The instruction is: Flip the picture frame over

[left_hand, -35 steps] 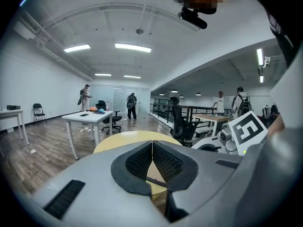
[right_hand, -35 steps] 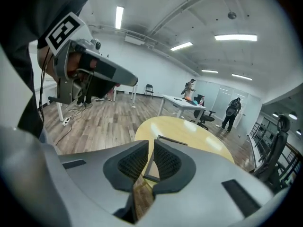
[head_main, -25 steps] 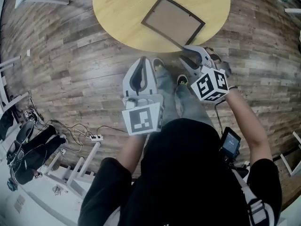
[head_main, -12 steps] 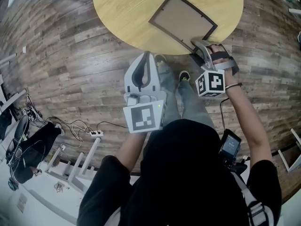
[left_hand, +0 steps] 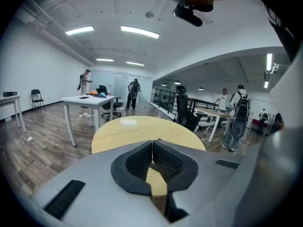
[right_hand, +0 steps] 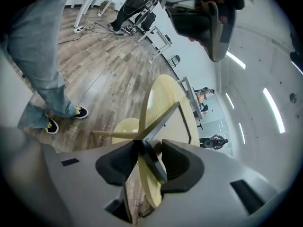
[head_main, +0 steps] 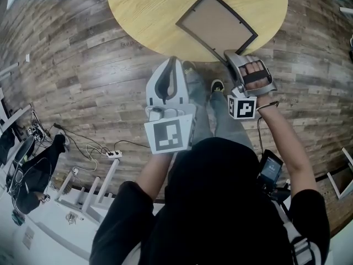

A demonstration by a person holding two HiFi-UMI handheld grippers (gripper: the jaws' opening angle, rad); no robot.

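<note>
The picture frame (head_main: 217, 25) lies back side up, brown with a dark rim, on the round wooden table (head_main: 149, 15) near its front edge. My right gripper (head_main: 230, 58) is at the frame's near corner. In the right gripper view that dark corner (right_hand: 150, 161) sits between the jaws of the right gripper (right_hand: 144, 151), which are closing; a gap still shows beside one pad. My left gripper (head_main: 171, 64) hovers just off the table's near edge. Seen in its own view, the left gripper (left_hand: 152, 146) is shut and holds nothing, with the tabletop (left_hand: 142, 126) ahead of it.
The person's legs and shoes (head_main: 216, 86) stand under the grippers on the wood floor. A power strip with cables (head_main: 113, 154) and white furniture legs (head_main: 83, 197) lie at the left. Desks (left_hand: 85, 100), chairs and several people stand far across the room.
The right gripper has dropped and rolled over, and now brackets the frame's near corner with its jaws. The left gripper sank a little toward the table edge.
</note>
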